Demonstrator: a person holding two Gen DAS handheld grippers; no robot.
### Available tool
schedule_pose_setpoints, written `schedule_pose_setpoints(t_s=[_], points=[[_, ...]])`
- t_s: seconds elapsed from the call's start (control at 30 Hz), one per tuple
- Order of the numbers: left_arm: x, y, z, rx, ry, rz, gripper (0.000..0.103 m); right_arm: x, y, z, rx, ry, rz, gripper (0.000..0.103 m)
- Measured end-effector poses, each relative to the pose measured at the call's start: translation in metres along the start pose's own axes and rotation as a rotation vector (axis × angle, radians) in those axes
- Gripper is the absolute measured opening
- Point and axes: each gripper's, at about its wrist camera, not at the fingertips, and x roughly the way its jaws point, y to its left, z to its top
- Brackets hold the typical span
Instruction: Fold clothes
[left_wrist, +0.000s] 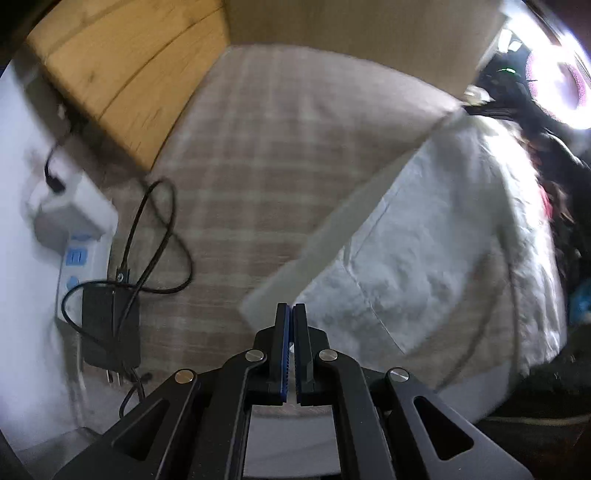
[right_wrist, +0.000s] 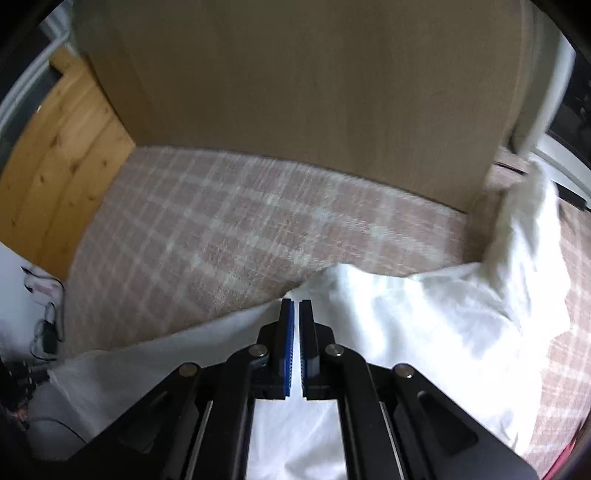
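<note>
Plaid bedding (left_wrist: 258, 177) in pink and cream covers the surface where the work is done, with a plain brown headboard (right_wrist: 314, 81) behind it and wooden floor boards (left_wrist: 122, 74) seen beside the bed. At the far left of the left wrist view, a white power strip (left_wrist: 79, 258) and a black adapter (left_wrist: 110, 325) with its looped cable (left_wrist: 159, 236) are lying at the edge of the bedding.

Further to the right, the white garment (left_wrist: 424, 258) is spread on the bedding; seams and what is perhaps a pocket are seen on it, though the picture is blurred. The left gripper (left_wrist: 291, 314) is closed, its jaws pressed together at the near corner of the garment. It appears that a thin edge of cloth is pinched between them, but this cannot be confirmed.

In the right wrist view, the same white garment (right_wrist: 424, 325) is lying crumpled under and around the right gripper (right_wrist: 295, 310). Its jaws are also brought together, right at the upper edge of the cloth, and whether the hem is caught cannot be told.

The cloth is judged to be light, soft and limp, so it will sag and wrinkle when lifted. It should be taken at the corners or along a hem, where a doubled layer gives a firmer hold, and kept stretched between both grippers.
</note>
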Motion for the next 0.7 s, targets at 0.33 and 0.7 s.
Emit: schedule_pose_setpoints(t_s=[0.33,0.7], points=[[-0.010,0.012,-0.012,0.046,0.004,-0.009,0.034,-0.057,0.050,-0.026,-0.104,-0.069,-0.050,0.031],[0.039,-0.020,0.002,0.218,0.071,0.011,0.032,-0.033,0.194,-0.115,-0.365,0.119,0.220,0.031]])
